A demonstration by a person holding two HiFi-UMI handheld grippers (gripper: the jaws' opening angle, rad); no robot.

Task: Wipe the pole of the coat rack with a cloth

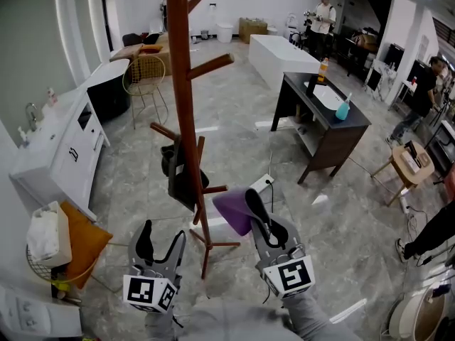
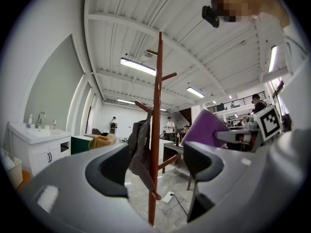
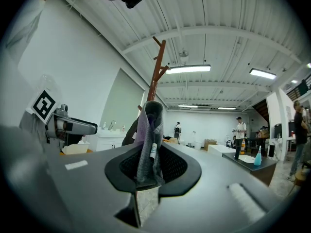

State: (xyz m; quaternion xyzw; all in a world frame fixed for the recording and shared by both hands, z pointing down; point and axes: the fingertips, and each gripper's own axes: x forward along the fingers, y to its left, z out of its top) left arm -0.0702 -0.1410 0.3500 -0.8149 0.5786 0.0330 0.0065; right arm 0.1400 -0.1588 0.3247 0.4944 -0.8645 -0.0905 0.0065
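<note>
Beside the pole (image 1: 182,84), the right gripper (image 1: 254,199) clenched its jaws on the purple cloth (image 1: 232,210); the left gripper (image 1: 162,236) gaped, jaws empty. A dark garment (image 1: 178,180) hung on the rack; the desk (image 1: 354,125) stood well right, open floor (image 1: 245,98) between.

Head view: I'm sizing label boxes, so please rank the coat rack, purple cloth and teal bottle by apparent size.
1. coat rack
2. purple cloth, enlarged by nearness to the camera
3. teal bottle, far off, so its true size is unsure
</note>
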